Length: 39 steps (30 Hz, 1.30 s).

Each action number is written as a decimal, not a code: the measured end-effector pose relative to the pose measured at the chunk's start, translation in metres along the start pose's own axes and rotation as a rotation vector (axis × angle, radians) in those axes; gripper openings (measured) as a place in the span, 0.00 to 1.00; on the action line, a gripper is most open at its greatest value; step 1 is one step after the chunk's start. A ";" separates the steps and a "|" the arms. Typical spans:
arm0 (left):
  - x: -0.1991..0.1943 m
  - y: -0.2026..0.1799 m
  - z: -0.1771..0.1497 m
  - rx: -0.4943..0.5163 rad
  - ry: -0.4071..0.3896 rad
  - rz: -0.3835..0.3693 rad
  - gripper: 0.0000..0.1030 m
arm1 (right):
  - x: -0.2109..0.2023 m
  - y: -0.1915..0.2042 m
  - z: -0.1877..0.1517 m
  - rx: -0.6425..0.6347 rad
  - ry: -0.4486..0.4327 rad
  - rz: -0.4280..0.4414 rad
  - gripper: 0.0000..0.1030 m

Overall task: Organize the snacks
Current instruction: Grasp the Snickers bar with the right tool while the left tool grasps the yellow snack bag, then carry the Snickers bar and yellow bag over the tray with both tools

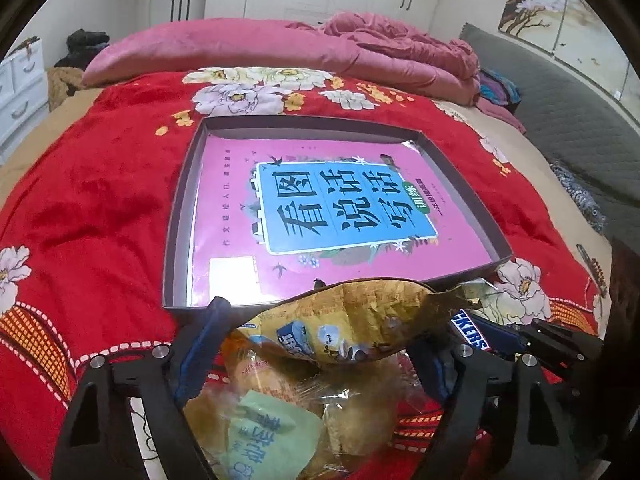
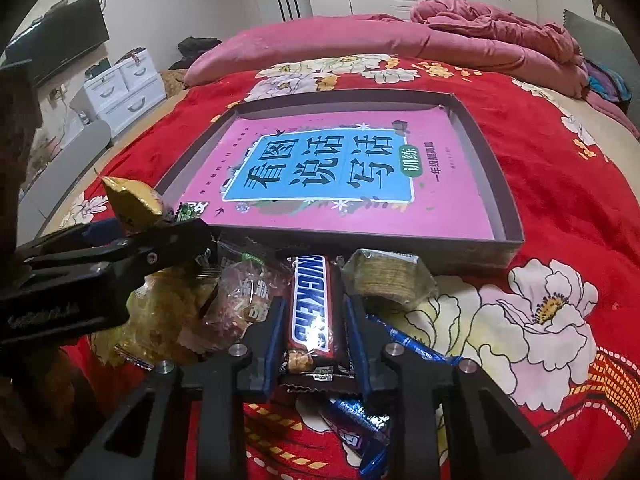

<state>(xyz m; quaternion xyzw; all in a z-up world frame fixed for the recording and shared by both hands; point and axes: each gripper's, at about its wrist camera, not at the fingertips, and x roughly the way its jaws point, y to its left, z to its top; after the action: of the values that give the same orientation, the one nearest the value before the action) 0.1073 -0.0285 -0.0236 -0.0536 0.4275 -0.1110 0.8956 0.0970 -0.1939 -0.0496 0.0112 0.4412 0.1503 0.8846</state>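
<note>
Our right gripper [image 2: 314,316] has its blue pads clamped on a Snickers bar [image 2: 314,304], which lies lengthwise between the jaws, its torn end toward the camera. Just past the fingertips sits a clear-wrapped stack of crackers [image 2: 386,278]; left of the jaws lies a clear packet of reddish snacks [image 2: 244,300], and beneath and right of them blue candy wrappers [image 2: 362,428].

Our left gripper [image 1: 320,328] stands wide, with a yellow snack bag [image 1: 352,320] spanning the gap between the jaws. The left pad [image 1: 208,336] looks to touch the bag's edge, but we cannot tell whether both pads press on it. Below the bag, between the fingers, lies a clear bag with a green label [image 1: 264,432].

Beyond both sets of fingertips a shallow cardboard tray [image 2: 496,168] rests on the red floral blanket [image 1: 100,184], holding a pink book [image 1: 320,208] flat.
</note>
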 end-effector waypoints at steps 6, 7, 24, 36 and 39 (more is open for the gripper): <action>-0.002 -0.001 -0.001 0.008 0.000 -0.022 0.64 | -0.006 -0.005 -0.001 0.029 -0.014 0.025 0.28; -0.002 -0.001 -0.001 0.008 0.002 -0.031 0.63 | -0.007 -0.005 -0.001 0.032 -0.017 0.029 0.28; -0.024 0.020 0.002 -0.071 -0.041 -0.113 0.33 | -0.027 -0.015 -0.003 0.112 -0.060 0.107 0.28; -0.035 0.040 0.003 -0.153 -0.064 -0.165 0.18 | -0.037 -0.018 -0.004 0.134 -0.083 0.121 0.28; -0.039 0.046 0.004 -0.175 -0.081 -0.174 0.17 | -0.039 -0.017 -0.003 0.135 -0.088 0.117 0.28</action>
<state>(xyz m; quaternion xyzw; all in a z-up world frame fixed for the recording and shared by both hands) 0.0937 0.0257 0.0002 -0.1731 0.3928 -0.1484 0.8909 0.0772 -0.2216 -0.0236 0.1030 0.4098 0.1710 0.8901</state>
